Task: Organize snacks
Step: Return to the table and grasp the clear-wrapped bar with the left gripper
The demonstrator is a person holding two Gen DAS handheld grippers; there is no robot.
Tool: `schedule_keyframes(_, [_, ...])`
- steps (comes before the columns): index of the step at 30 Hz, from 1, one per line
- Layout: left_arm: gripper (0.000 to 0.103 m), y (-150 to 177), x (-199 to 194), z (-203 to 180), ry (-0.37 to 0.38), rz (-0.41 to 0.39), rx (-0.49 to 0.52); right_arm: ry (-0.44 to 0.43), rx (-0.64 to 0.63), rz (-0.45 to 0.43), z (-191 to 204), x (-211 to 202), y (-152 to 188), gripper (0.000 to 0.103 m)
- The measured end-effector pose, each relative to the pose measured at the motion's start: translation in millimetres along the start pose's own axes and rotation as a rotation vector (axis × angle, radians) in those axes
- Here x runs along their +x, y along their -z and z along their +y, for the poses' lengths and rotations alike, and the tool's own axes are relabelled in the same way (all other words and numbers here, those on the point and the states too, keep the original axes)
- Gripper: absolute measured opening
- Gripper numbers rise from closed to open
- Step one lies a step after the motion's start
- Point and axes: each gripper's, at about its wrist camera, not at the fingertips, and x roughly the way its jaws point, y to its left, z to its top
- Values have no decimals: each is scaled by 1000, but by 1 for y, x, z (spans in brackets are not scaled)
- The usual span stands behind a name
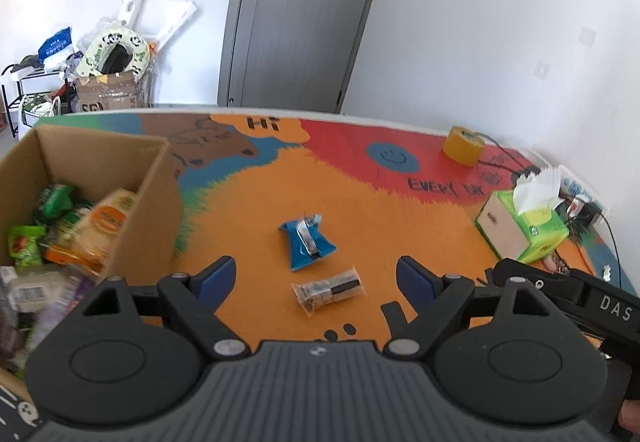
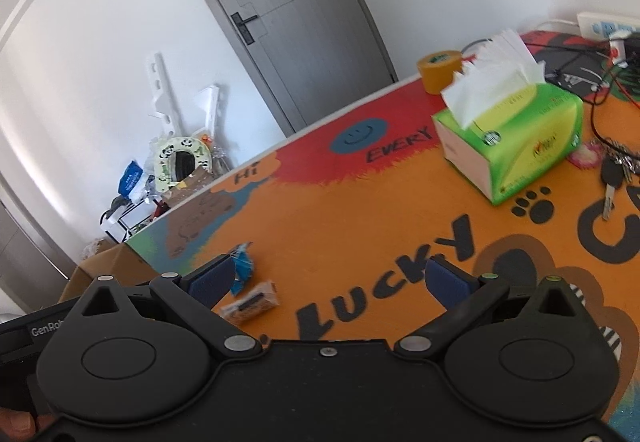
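Observation:
A blue snack packet (image 1: 307, 244) and a clear-wrapped brown snack bar (image 1: 329, 290) lie on the orange mat. A cardboard box (image 1: 132, 178) at the left holds several snack packs. My left gripper (image 1: 315, 280) is open and empty, hovering just short of the snack bar. My right gripper (image 2: 329, 280) is open and empty above the mat; the snack bar (image 2: 252, 304) and blue packet (image 2: 243, 267) lie by its left finger. The box corner (image 2: 108, 266) shows at the left.
A green tissue box (image 1: 522, 226) (image 2: 516, 138) stands at the right. A yellow tape roll (image 1: 464, 145) (image 2: 440, 68) sits near the far edge. Keys (image 2: 614, 174), cables and a power strip (image 2: 608, 28) lie at the far right. Clutter stands on the floor beyond the table.

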Motion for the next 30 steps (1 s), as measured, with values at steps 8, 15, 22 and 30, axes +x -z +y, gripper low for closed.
schedule_keyframes(8, [86, 6, 32, -9, -19, 43, -23, 21, 18, 34, -16, 15, 3, 103])
schedule_keyframes(15, [86, 12, 52, -20, -66, 65, -44, 30, 25, 44, -30, 24, 1, 103])
schedule_keyframes(22, [86, 18, 68, -32, -134, 68, -74, 34, 44, 46, -47, 28, 2, 103])
schedule_keyframes(30, [86, 24, 79, -44, -192, 47, -79, 16, 59, 60, -56, 36, 3, 103])
